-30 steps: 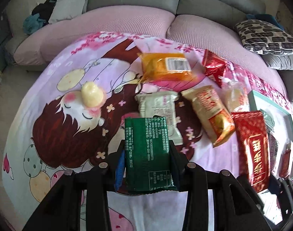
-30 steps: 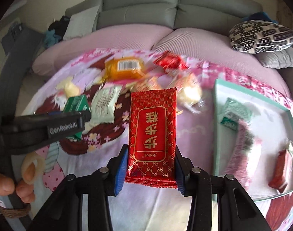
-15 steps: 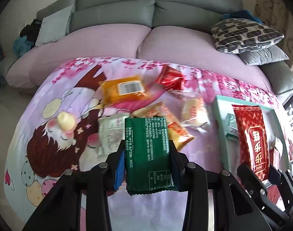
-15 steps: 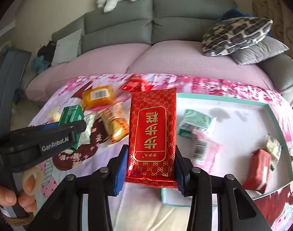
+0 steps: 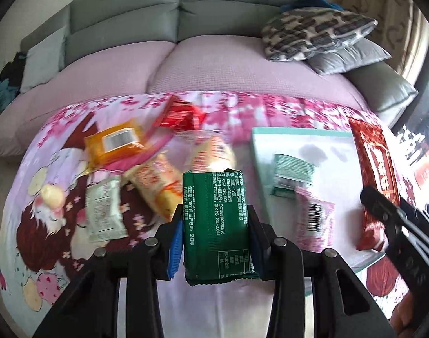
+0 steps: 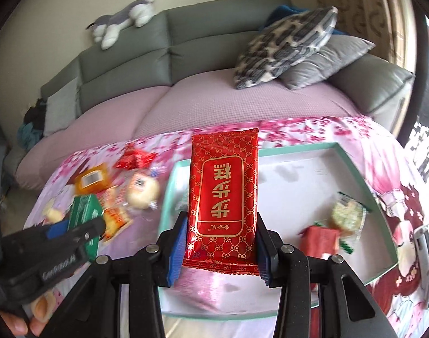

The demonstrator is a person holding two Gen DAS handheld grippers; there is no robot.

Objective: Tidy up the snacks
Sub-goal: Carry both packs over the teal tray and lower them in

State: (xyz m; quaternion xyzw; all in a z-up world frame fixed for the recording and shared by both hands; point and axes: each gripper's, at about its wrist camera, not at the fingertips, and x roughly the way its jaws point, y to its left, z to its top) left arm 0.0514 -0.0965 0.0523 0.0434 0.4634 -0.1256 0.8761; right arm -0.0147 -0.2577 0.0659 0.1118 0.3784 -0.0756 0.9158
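My left gripper [image 5: 215, 231] is shut on a green snack packet [image 5: 214, 222], held above the pink cartoon cloth just left of the teal-rimmed white tray [image 5: 270, 135]. My right gripper [image 6: 218, 245] is shut on a red snack packet [image 6: 224, 194] with gold characters, held over the tray [image 6: 355, 152]; it also shows in the left wrist view [image 5: 375, 169]. In the tray lie a green packet [image 5: 291, 174], a pink packet [image 5: 315, 219], a small red packet [image 6: 321, 239] and a clear-wrapped snack [image 6: 348, 217].
On the cloth left of the tray lie an orange packet [image 5: 115, 143], a crumpled red packet [image 5: 180, 115], a round bun in clear wrap [image 5: 211, 155], a yellow-red packet [image 5: 158, 183], a white packet [image 5: 103, 208] and a small yellow sweet [image 5: 52, 194]. A sofa with cushions [image 5: 315, 33] stands behind.
Both grippers have swung to the right with their packets. The tray has come further into both views and the red packet now hangs over it.
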